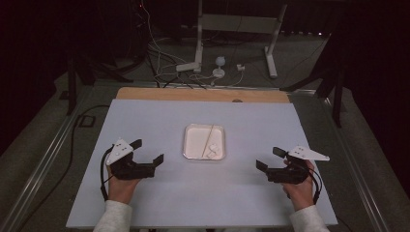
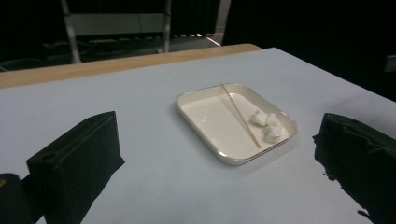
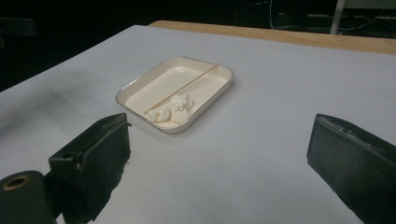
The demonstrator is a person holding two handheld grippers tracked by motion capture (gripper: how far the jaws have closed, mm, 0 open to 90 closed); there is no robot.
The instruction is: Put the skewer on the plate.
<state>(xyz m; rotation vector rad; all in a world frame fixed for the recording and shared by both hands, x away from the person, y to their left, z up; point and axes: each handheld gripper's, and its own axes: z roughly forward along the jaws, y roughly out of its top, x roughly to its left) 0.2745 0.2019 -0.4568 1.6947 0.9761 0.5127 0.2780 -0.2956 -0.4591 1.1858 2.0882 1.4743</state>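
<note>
The left claw [image 1: 148, 151] hangs released, jaws spread wide with nothing between them, just above the surface [image 1: 145, 203] to the left of the white tray [image 1: 189, 145]; the right claw [image 1: 269, 158] is likewise spread and empty, to the right of the tray, and both point inward at it; the tray sits between them, apart from each, and holds a thin wooden stick [image 2: 240, 115] lying slantwise across it, one end propped on the far rim, beside two or three small white lumps [image 2: 267, 125] gathered in its near right corner; the step in hand looks like an approach, nothing yet gripped; the next move likely calls for one claw to close on the slim stick, which may roll or slip, while the other steadies the tray; beyond the tray a bare wooden strip [image 1: 203, 94] edges the surface, and nothing stands in the way.
</note>
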